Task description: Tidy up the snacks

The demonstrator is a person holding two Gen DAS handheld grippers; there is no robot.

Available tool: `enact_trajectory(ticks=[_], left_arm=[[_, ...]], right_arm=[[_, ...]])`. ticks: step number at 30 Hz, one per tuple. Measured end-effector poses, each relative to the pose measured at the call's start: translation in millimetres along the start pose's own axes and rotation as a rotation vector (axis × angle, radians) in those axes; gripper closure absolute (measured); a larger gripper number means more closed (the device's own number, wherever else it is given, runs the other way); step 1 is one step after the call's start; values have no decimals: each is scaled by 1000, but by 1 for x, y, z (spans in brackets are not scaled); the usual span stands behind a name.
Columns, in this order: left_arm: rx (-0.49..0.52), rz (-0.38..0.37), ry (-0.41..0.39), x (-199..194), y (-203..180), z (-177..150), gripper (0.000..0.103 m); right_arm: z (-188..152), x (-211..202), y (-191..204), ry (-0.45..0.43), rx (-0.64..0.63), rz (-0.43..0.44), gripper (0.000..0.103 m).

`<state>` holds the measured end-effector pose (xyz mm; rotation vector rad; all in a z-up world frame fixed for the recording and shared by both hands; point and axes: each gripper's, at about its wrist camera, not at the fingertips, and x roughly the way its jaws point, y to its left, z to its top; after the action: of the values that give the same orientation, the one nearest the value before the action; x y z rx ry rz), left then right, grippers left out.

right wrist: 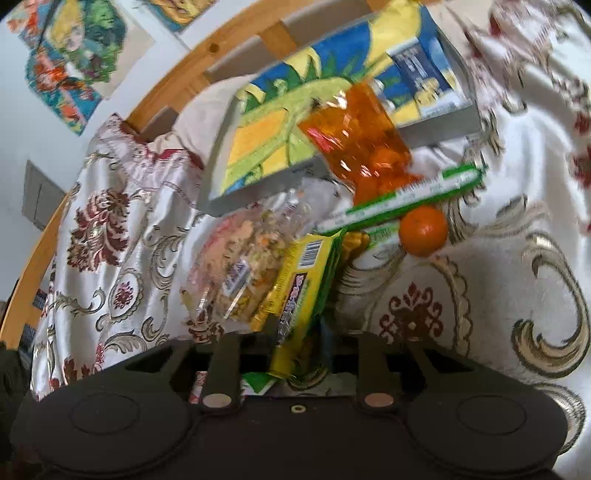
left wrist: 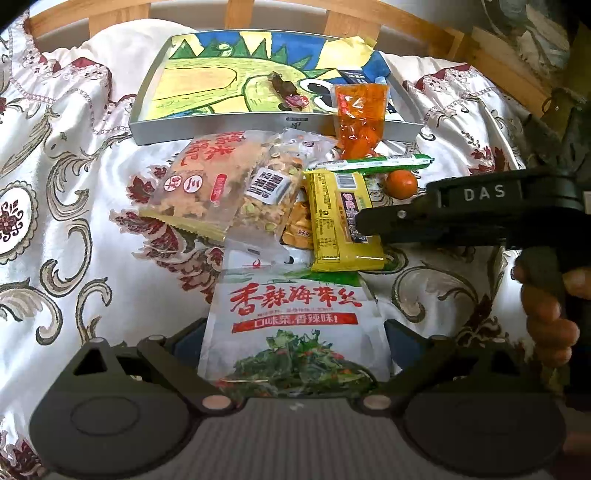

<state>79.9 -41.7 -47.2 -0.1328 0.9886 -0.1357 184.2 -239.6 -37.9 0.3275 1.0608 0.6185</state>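
A white seaweed packet (left wrist: 295,325) with red lettering lies on the patterned bedspread between the wide-set jaws of my left gripper (left wrist: 295,336); the pads rest against both of its side edges. A yellow packet (left wrist: 343,218) with a barcode sits in the snack pile, and my right gripper (left wrist: 364,221) is shut on its right side. In the right wrist view that yellow packet (right wrist: 299,280) stands on edge between the fingers of the right gripper (right wrist: 299,328). A painted tray (left wrist: 221,123) lies behind the pile.
An orange jelly packet (left wrist: 360,110) leans over the tray rim. A green stick (left wrist: 373,164), a tangerine (left wrist: 402,184) and two clear packets (left wrist: 207,184) lie in the pile. A dark snack (left wrist: 286,88) and a blue packet (left wrist: 356,75) are in the tray. A wooden headboard (left wrist: 240,11) runs behind it.
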Motion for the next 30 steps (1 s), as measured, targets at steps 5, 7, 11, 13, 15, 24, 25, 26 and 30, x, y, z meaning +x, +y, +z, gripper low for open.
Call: enact_trajectory(ticks=[5, 7, 11, 13, 15, 24, 25, 26, 30], left_arm=[[0, 2, 5, 0, 1, 1, 4], [0, 4, 6, 0, 1, 1, 4], [-2, 3, 7, -1, 2, 1, 4], [-13, -17, 13, -1, 3, 1, 4], [-18, -49, 15, -3, 3, 1, 4], [-5, -160, -3, -14, -3, -1, 4], [-6, -168, -5, -14, -4, -1, 4], [-5, -172, -6, -14, -5, -1, 4], [4, -213, -31, -21, -7, 1, 4]], right_arm=[[8, 14, -7, 20, 33, 32, 61], [9, 19, -7, 22, 27, 32, 71], [7, 13, -1, 8, -6, 29, 79], [6, 6, 1, -3, -9, 25, 81], [5, -5, 2, -27, -29, 7, 83], [1, -48, 13, -159, -174, -106, 91], [0, -50, 13, -165, -181, -112, 91], [-1, -52, 13, -169, -188, -119, 91], [0, -64, 14, -211, -207, -125, 91]])
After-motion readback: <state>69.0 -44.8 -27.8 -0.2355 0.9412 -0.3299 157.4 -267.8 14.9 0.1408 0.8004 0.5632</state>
